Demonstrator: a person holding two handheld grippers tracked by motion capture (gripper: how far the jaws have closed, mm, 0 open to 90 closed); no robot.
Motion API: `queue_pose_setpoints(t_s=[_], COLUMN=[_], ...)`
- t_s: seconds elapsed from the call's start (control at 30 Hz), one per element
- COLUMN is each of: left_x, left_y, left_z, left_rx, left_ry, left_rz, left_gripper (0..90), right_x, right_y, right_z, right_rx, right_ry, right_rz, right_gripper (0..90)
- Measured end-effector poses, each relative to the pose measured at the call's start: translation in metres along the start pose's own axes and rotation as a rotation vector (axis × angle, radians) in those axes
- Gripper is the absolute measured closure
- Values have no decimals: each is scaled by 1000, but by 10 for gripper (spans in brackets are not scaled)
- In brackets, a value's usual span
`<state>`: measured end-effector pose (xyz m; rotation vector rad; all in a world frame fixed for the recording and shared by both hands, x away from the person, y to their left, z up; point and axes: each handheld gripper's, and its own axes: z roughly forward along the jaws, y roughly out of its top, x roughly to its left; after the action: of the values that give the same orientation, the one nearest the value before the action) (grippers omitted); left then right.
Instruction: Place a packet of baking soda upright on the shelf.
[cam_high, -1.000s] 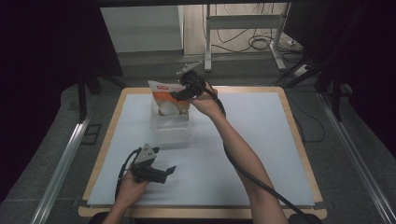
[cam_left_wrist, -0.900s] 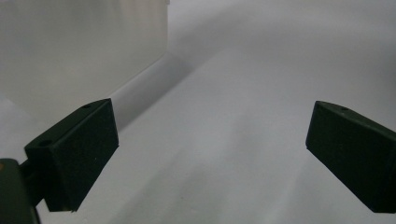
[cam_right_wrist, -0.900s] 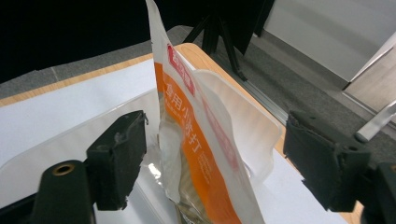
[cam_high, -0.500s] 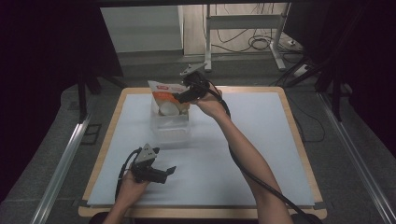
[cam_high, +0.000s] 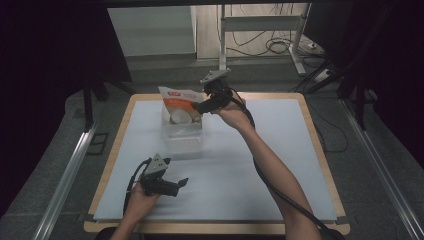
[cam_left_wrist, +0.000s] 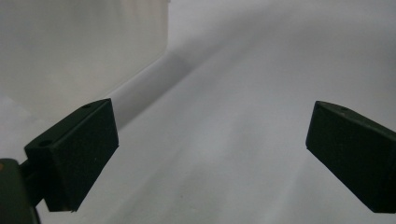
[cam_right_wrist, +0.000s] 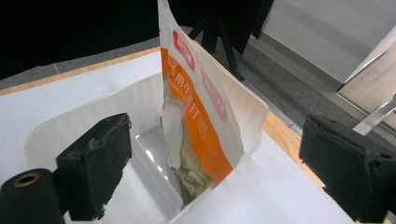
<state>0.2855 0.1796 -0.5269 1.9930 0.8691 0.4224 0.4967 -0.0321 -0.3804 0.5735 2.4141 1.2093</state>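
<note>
Jaws of the right gripper (cam_high: 199, 107) have just been opening, nothing between them; the pouch (cam_right_wrist: 196, 112) stands upright in the bin (cam_high: 184, 131), at counter's (cam_high: 260, 165) twelve o'clock, apparently released. Left gripper (cam_high: 181, 183) rests spread at seven o'clock, idle.

Orange-white pouch (cam_right_wrist: 201, 116) upright (leaning slightly) inside clear bin (cam_right_wrist: 247, 112).

The right gripper (cam_high: 199, 106) has opened its fingers and drawn back off the pouch (cam_high: 181, 103).
</note>
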Motion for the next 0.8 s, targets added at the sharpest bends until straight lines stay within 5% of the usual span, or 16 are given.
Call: queue_pose_setpoints(t_s=[0.8], left_x=[1], left_y=[0], left_z=[-2], left_rx=[-16], left_ry=[6], left_rz=[-9], left_gripper=[21], right_x=[9], right_y=[-48], right_z=[-48], right_rx=[-19], right_ry=[8], right_rz=[42], right_gripper=[25])
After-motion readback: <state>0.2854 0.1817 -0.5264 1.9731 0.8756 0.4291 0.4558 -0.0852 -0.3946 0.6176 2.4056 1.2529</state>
